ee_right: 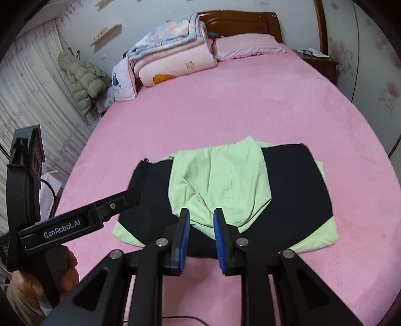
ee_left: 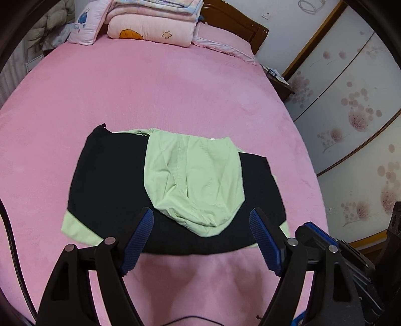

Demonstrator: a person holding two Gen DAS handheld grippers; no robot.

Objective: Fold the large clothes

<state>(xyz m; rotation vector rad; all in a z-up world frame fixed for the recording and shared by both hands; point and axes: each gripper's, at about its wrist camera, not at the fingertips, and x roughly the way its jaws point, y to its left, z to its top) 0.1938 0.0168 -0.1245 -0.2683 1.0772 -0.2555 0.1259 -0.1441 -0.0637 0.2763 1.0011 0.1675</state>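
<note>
A black and light-green hooded garment (ee_left: 115, 180) lies folded flat on the pink bed (ee_left: 150, 95), its green hood (ee_left: 195, 175) spread on top. It also shows in the right wrist view (ee_right: 295, 185), hood (ee_right: 220, 175) on top. My left gripper (ee_left: 201, 215) is open and empty, held above the garment's near edge. My right gripper (ee_right: 200, 215) hovers over the near edge of the hood, its jaws a narrow gap apart with nothing between them. The left gripper's body (ee_right: 75, 220) shows at the left of the right wrist view.
Folded quilts (ee_right: 175, 57) and pillows (ee_right: 245, 45) are stacked at the wooden headboard (ee_right: 240, 22). A nightstand (ee_right: 318, 60) stands at the far right, a wardrobe (ee_left: 351, 100) along the right side, a coat (ee_right: 85, 82) and curtains at the left.
</note>
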